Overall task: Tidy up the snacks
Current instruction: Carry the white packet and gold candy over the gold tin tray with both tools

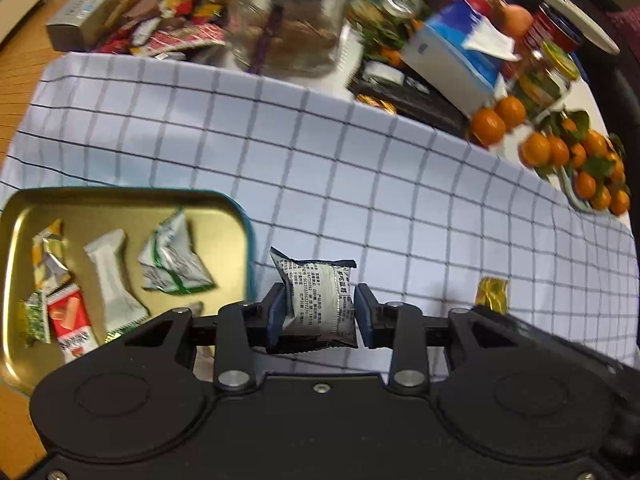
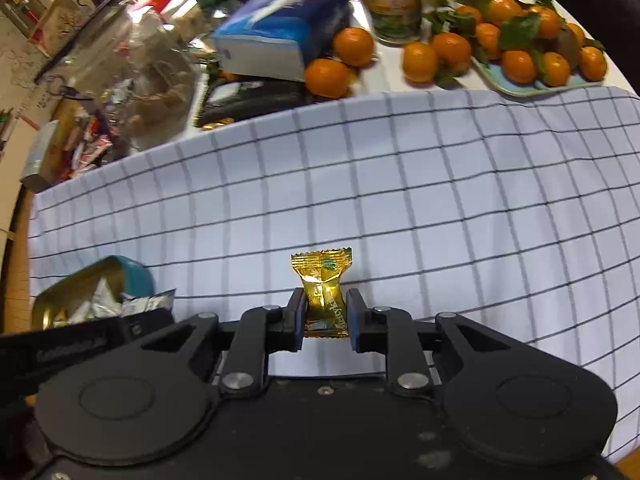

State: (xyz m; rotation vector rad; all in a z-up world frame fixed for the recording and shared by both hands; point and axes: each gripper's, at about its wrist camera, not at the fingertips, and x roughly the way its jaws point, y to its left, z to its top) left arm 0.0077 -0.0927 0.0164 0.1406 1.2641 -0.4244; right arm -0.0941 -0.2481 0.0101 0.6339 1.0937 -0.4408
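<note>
Between the blue pads of the left claw point(image 1: 320, 316) sits a silver-and-black snack packet point(image 1: 316, 300), clamped across its middle and lifted off the checked cloth point(image 1: 360, 184). Its long axis runs roughly along the fingers, one crimped end pointing away from the camera and the other tucked back toward the claw body. The right claw point(image 2: 325, 318) is pinched together on a gold-wrapped candy point(image 2: 324, 292), also with its long axis along the fingers, its flared, serrated end pointing outward.

Just beside the left claw, to its left in that view, lies the open gold tin point(image 1: 120, 204) with a teal rim. It already holds several wrapped snacks, among them a white bar point(image 1: 114, 276), a red-and-white packet point(image 1: 72, 324) and a green-and-white pouch point(image 1: 172, 260). Judging by this, the sorting is well under way: two pieces are in hand and not yet in the tin. Beyond the cloth, a heap of loose wrappers point(image 1: 168, 24) on the table may remain to be sorted.
</note>
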